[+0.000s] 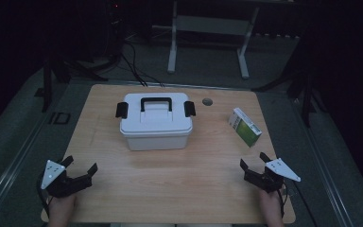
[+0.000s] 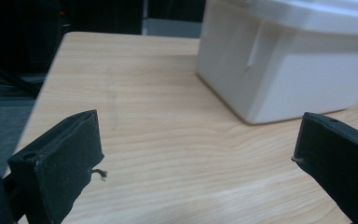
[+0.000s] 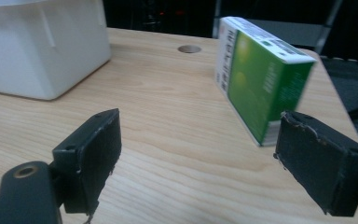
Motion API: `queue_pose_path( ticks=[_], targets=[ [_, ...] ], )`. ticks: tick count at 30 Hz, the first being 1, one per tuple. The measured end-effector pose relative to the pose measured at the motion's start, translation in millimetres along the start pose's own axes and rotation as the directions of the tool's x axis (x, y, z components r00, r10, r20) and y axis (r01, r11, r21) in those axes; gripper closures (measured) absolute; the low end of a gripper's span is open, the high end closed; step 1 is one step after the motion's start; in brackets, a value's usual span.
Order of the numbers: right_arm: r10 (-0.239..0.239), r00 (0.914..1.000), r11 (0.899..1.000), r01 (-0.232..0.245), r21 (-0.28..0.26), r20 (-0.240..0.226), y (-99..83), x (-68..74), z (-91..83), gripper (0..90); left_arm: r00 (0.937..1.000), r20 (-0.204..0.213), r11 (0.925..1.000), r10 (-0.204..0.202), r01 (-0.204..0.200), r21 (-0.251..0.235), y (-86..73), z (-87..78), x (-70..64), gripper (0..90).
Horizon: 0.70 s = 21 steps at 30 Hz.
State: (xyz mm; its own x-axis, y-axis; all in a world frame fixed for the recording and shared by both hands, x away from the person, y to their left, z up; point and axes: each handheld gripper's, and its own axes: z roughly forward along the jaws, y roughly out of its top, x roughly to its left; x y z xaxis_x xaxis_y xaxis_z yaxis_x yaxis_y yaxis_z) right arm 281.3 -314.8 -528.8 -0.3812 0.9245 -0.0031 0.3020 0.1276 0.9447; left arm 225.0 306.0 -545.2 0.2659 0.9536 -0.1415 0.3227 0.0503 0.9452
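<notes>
Nothing appears to be started yet. In the high view, the white plastic storage box with a black carry handle and two black side latches sits in the middle of the frame on the light wooden table, its lid on and both latches down as far as can be seen. The small green-and-white cardboard carton stands on edge to the right of centre, well apart from the white box and untouched.

The left gripper rests at the lower left of the high view with its jaws spread wide and nothing between them; the left gripper view looks along it toward a corner of the box at the upper right. The right gripper sits at the lower right, likewise released and empty, and its own view has the carton ahead, right of centre.

Judging by this, everything is left: opening the latches and lid, picking up the carton, placing it inside.
</notes>
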Motion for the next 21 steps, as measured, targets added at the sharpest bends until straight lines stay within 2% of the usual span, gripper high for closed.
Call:
queue_pose_path(
  ticks=[4,5,8,10,14,16,17,18,20,21],
  targets=[
    [0.022,0.9964,1.0,-0.02,0.018,-0.082,7.0,6.7,11.4,12.3,0.9997,0.026,0.9998,0.001,-0.001,0.021,3.1,8.7,-1.1,1.0],
    [0.015,0.996,1.0,-0.014,0.018,-0.088,8.8,9.2,14.1,12.1,0.9994,0.035,0.9997,0.004,-0.005,0.025,4.2,10.6,-1.5,0.9],
    [0.004,0.9891,1.0,-0.004,0.006,-0.147,15.8,15.8,21.8,11.4,0.9988,0.049,0.9997,0.005,-0.006,0.026,9.1,16.9,-1.9,1.0],
    [-0.004,0.9877,1.0,0.006,0.012,-0.156,20.8,20.6,29.0,11.4,0.9985,0.055,0.9998,-0.005,0.004,0.021,12.7,21.2,-1.4,1.0],
    [-0.001,0.9833,1.0,0.002,0.006,-0.182,28.5,28.3,44.0,11.9,0.9985,0.054,0.9993,0.015,-0.017,0.032,17.2,32.3,0.3,1.0],
    [-0.012,0.984,1.0,0.013,0.006,-0.178,30.1,30.5,47.6,12.5,0.9985,0.053,0.9992,0.013,-0.015,0.038,17.9,35.2,0.9,1.0],
    [-0.022,0.9814,1.0,0.023,0.005,-0.191,32.9,34.5,54.8,12.6,0.9977,0.065,0.9987,0.019,-0.022,0.045,18.6,40.4,1.4,1.0],
    [-0.022,0.9816,1.0,0.024,0.005,-0.19,34.1,36.6,58.1,12.8,0.9978,0.059,0.998,0.029,-0.032,0.055,18.9,43.2,1.1,1.0],
    [-0.021,0.9803,1.0,0.022,0.004,-0.196,35.1,38.3,61.4,12.8,0.9978,0.059,0.998,0.029,-0.032,0.055,18.9,43.2,1.1,1.0],
    [-0.027,0.9785,1.0,0.028,0.004,-0.204,36.6,41.4,68.2,13.1,0.997,0.067,0.9964,0.039,-0.044,0.073,19.6,50.7,1.2,1.0]
  ],
)
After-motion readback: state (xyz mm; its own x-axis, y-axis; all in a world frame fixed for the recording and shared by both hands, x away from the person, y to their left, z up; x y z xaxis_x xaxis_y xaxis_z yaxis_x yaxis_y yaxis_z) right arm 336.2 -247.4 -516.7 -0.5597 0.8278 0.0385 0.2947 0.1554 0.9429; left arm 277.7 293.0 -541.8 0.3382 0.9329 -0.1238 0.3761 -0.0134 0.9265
